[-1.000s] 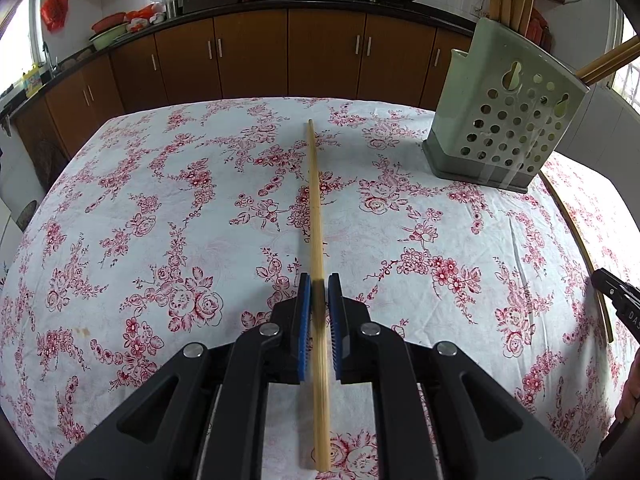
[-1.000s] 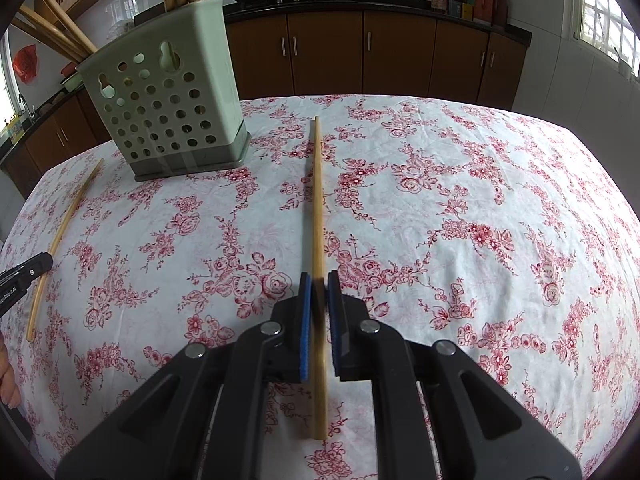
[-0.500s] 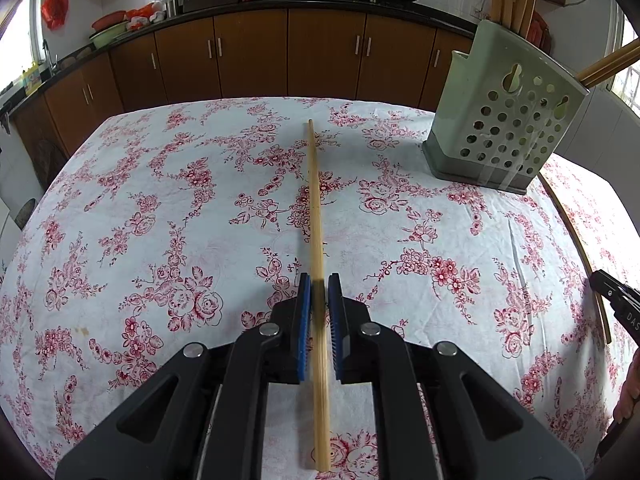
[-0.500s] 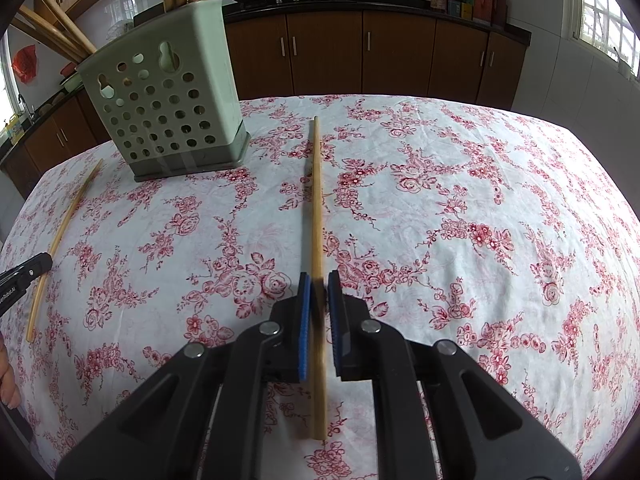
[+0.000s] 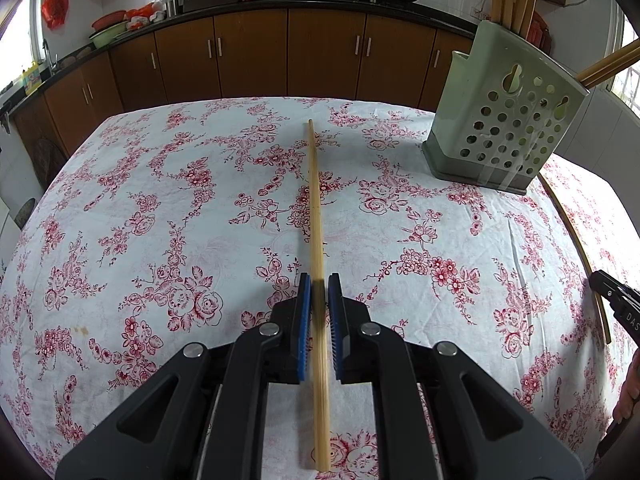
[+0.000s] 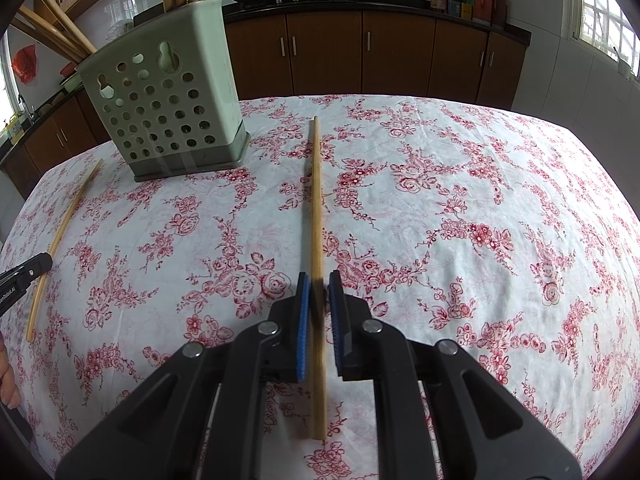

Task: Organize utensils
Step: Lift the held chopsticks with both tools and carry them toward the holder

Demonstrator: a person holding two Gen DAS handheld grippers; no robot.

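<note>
A long wooden chopstick [image 5: 316, 208] lies on the floral tablecloth, and my left gripper [image 5: 319, 284] straddles it with its blue pads close on each side. A second chopstick [image 6: 316, 208] lies the same way between the pads of my right gripper [image 6: 319, 282]. Both grippers look nearly shut around the sticks, low over the cloth. A green perforated utensil holder [image 5: 504, 108] with several chopsticks in it stands at the back right in the left view and at the back left in the right wrist view [image 6: 168, 104].
The table [image 5: 160, 200] carries a white cloth with red flowers. Each gripper's tip shows in the other view, the right [image 5: 612, 296] and the left [image 6: 24, 272]. Brown kitchen cabinets [image 5: 256, 52] stand behind the table.
</note>
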